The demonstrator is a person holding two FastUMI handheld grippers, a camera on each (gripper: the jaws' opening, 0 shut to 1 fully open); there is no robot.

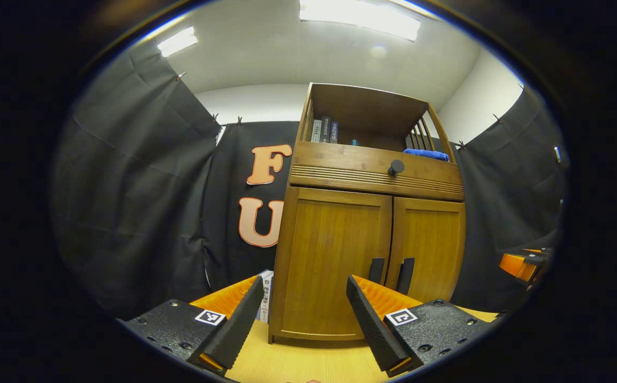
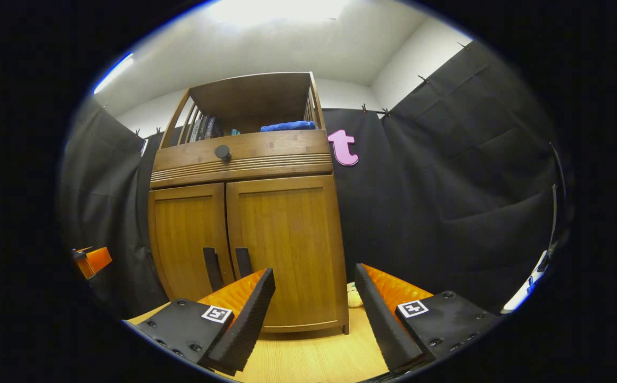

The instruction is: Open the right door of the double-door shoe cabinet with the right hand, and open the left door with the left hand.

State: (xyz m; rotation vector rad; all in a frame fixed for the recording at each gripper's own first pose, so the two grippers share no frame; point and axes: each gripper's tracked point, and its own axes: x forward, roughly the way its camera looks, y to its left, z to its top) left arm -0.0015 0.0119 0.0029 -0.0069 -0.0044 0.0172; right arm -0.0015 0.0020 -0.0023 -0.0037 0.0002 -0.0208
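Both my grippers hang with fingers spread and nothing between them, my left gripper (image 1: 304, 319) low before the left door (image 1: 335, 260) and my right gripper (image 2: 313, 314) before the right door (image 2: 287, 244) of the shoe cabinet (image 2: 244, 159), which stands shut on the wooden floor (image 2: 308, 356). I judge no door is started, so next my right gripper must reach the right handle (image 2: 243, 261) beside the middle seam and close on it. The inside is hidden, and the pale thing (image 2: 354, 296) by the cabinet's foot is too small to name.

Both grippers were just hanging out wide open, holding nothing. The left gripper (image 1: 304, 319) had its fingers spread and pointing forward and a bit upward; the right gripper (image 2: 313, 314) sat the same way, level with it.
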